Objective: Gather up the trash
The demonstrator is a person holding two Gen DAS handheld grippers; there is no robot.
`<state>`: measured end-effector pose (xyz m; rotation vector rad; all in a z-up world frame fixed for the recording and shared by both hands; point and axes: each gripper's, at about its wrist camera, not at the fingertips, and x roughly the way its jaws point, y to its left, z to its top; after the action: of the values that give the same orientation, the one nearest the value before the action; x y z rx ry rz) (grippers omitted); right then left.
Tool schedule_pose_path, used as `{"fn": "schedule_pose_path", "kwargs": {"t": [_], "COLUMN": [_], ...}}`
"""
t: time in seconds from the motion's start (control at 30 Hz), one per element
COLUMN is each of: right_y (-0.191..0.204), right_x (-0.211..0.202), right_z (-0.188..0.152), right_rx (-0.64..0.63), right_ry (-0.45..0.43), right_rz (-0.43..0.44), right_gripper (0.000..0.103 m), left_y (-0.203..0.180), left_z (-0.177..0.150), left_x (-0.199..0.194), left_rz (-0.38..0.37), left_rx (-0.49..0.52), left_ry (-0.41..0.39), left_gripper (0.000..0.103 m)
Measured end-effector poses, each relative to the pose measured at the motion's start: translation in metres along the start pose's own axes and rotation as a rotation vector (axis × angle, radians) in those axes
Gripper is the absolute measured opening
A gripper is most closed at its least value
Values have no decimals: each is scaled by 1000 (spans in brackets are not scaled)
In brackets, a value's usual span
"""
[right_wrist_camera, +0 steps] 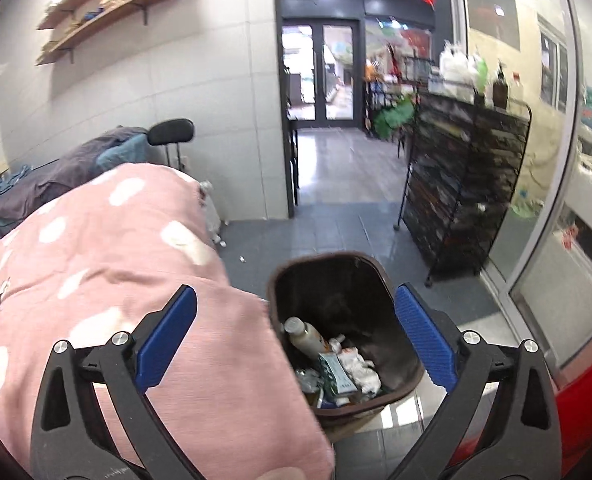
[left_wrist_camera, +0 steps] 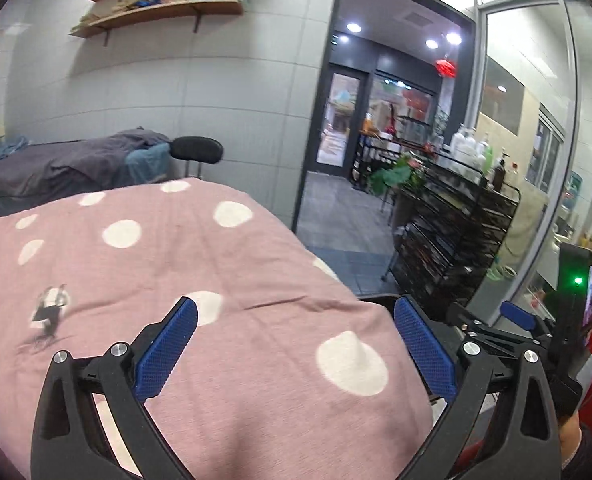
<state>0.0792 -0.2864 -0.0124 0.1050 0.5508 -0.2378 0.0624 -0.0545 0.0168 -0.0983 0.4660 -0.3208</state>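
We are holding both claws, left [left_wrist_camera: 296, 348] and right [right_wrist_camera: 296, 344], wide apart and empty. Trash [right_wrist_camera: 336, 364] is lying in the bin [right_wrist_camera: 400, 280] beside the bed [right_wrist_camera: 95, 248]. Small scrap [right_wrist_camera: 241, 258] on floor looks left.
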Motion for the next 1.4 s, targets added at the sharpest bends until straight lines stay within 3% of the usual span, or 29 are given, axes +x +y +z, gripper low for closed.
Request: {"fn": "schedule_pose_path", "kwargs": {"t": [0.4,0.63,1.4], "right_y": [48,60,64], "right_x": [-44,-60,-69], "right_z": [-10,-19,-21], "right_rx": [-75,-81,-80], "right_ry": [-99,-109,-122], "right_rz": [37,56,68], "right_gripper": [97,97,97], "left_y": [38,48,54], "left_z": [-8,-14,-20], "left_x": [-48,-63,-71], "left_rz": [173,238,227], "left_rx": [-67,-56,-77], "left_ry": [-124,-133,-127], "left_gripper": [97,97,97]}}
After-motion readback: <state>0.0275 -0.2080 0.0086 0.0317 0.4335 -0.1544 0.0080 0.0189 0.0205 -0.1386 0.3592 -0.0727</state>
